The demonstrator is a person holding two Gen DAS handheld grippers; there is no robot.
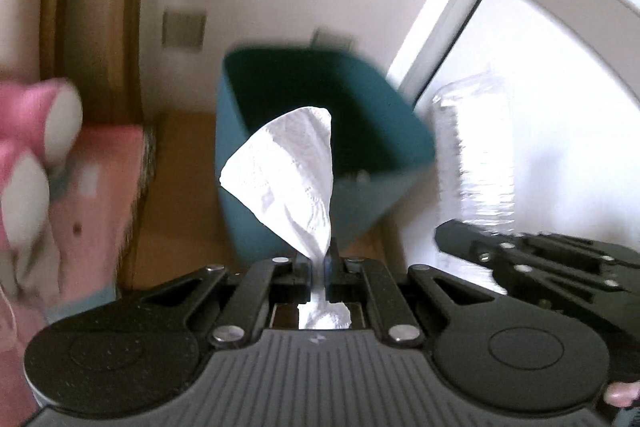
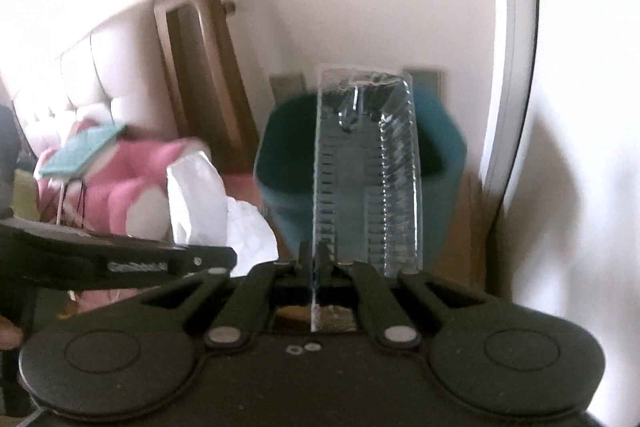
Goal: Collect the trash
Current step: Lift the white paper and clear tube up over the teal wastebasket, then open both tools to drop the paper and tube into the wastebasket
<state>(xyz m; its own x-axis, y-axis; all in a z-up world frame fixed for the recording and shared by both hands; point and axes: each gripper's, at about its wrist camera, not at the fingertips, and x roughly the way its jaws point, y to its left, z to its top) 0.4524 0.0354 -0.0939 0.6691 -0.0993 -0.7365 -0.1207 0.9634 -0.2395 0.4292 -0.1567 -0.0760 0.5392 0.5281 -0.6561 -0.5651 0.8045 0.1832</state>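
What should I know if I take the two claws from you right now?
Left claw: shut on a white tissue, held up in front of the teal bin.
Right claw: shut on the edge of a clear plastic tray, also held up in front of the bin.
The bin stands on the floor near the wall, its mouth open toward both claws.
Done: both pieces of trash are picked up.
Left: carry each one over the bin's mouth and open the claw to drop it in. The motion blur hides what lies inside the bin.
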